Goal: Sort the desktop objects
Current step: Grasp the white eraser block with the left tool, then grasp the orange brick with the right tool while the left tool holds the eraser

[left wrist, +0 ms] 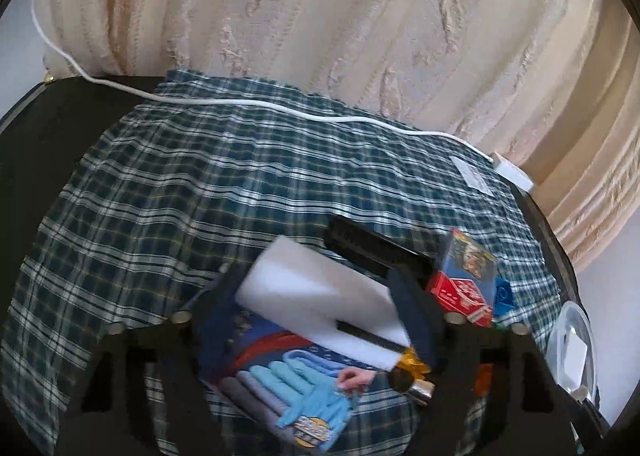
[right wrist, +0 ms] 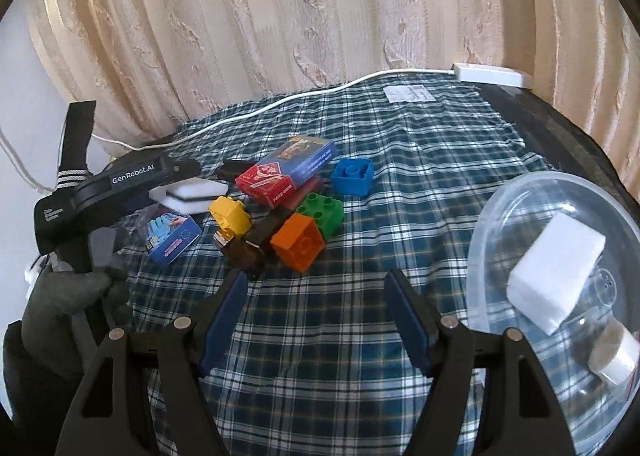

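On the table: left claw (left wrist: 312, 296) squeezes white sponge (left wrist: 320, 296) | right claw (right wrist: 316, 308) open, empty | only right view shows orange block (right wrist: 298, 242).

The right gripper (right wrist: 316, 310) hangs with jaws apart over the plaid cloth (right wrist: 420, 159). Ahead lie an orange block (right wrist: 298, 242) touching a green block (right wrist: 322, 211); a clear bowl (right wrist: 500, 215) holds a white sponge (right wrist: 556, 272).

Only thing I can actually read is "GenRobot.AI" on my left gripper (right wrist: 188, 191). Print on the card boxes is too blurry.
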The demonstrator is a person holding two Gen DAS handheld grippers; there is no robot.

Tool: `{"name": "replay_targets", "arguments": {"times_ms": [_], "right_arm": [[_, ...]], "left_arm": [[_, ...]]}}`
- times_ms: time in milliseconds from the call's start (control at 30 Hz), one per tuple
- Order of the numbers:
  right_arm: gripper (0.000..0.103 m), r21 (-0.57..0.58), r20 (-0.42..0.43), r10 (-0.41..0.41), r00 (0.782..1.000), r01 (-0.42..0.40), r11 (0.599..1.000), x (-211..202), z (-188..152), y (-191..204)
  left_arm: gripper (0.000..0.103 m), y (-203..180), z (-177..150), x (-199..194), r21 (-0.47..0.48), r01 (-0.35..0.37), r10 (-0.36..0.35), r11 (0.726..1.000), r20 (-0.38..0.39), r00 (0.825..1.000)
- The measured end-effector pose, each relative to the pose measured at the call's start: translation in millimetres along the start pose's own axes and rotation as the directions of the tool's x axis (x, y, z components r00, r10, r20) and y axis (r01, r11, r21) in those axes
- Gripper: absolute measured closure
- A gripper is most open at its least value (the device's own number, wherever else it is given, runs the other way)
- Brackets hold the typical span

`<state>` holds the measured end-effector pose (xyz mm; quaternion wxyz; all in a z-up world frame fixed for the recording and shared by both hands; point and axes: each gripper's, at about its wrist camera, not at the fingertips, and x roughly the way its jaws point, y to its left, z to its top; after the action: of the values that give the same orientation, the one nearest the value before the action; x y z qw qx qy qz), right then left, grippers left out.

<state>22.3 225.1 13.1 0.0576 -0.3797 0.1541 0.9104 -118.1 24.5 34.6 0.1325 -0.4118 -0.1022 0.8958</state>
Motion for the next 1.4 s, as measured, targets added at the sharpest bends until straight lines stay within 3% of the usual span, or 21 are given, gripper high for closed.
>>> {"name": "replay_targets", "arguments": {"times_ms": [133,433,600,700,833,1000,1400], "right_arm": [[0.028,0.002,-0.013,0.010,1.000,-0.010,1.000,7,5,2],[0.028,-0.003,-0.030,0.016,0.999,-0.016,1.000,20,8,9],[0.028,0.009,-0.039,0.021,0.999,-0.021,1.000,26,9,8],[0.028,0.010,-0.040,0.019,0.999,-0.018,1.000,28,9,8],[0.028,0.010,-0.032,-0.002,0.999,0.003,1.000,31,14,8],[0.029,0.028,-0.027,-0.014,1.000,0.015,0.999,35,22,4],[0.052,0.004,-0.059,-0.008,0.998,0.008,1.000,60,24,13]], "left_arm": [[0.036,8,1,-2,-0.024,0.037,-0.036,0.999,0.005,0.999],[0.035,-8,3,-12,0.022,0.144,-0.145,0.989,0.042,0.989],[0.035,-7,4,-8,-0.017,0.183,-0.182,0.983,0.032,0.983],[0.035,-8,1,-3,-0.051,0.247,-0.246,0.968,0.020,0.969],[0.035,-17,-4,8,-0.052,0.197,-0.198,0.979,-0.008,0.980],[0.035,-15,-6,15,-0.088,0.235,-0.239,0.968,-0.029,0.971],[0.035,-8,-9,16,-0.127,0.236,-0.243,0.963,-0.043,0.969]]}}
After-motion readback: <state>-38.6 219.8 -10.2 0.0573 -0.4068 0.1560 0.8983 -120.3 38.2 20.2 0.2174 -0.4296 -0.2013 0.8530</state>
